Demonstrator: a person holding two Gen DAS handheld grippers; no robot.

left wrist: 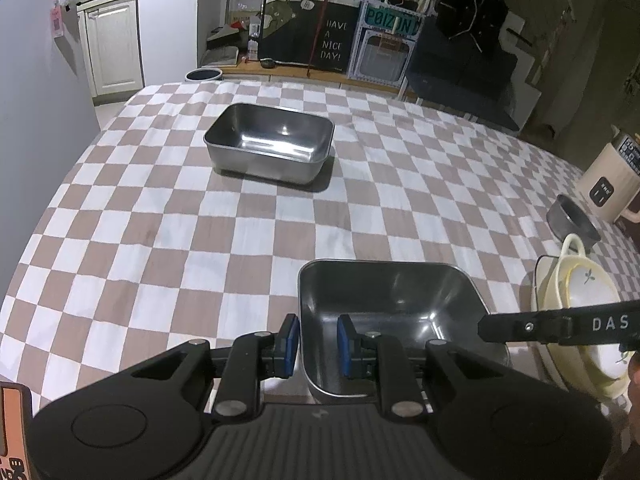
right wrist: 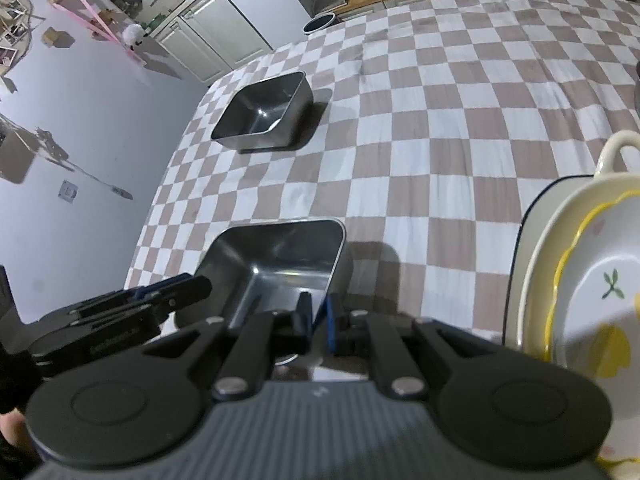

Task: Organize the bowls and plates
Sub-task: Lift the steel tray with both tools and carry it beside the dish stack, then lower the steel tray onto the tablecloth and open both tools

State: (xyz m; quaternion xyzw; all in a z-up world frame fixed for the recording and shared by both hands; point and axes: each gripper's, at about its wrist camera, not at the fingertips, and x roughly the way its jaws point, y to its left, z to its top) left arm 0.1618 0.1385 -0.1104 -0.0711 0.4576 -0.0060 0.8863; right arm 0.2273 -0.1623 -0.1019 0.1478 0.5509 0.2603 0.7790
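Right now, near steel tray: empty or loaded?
Empty. The near steel tray shows bare metal floor and walls in both wrist views; only gripper fingers sit at its rim.

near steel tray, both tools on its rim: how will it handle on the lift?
The near steel tray looks thin-walled and empty, so probably light and stiff. Its polished wall may slip in the blue pads, which pinch only the rim. With the left tool and right tool on opposite sides, it should stay level; flat-bottomed, it is unlikely to roll.
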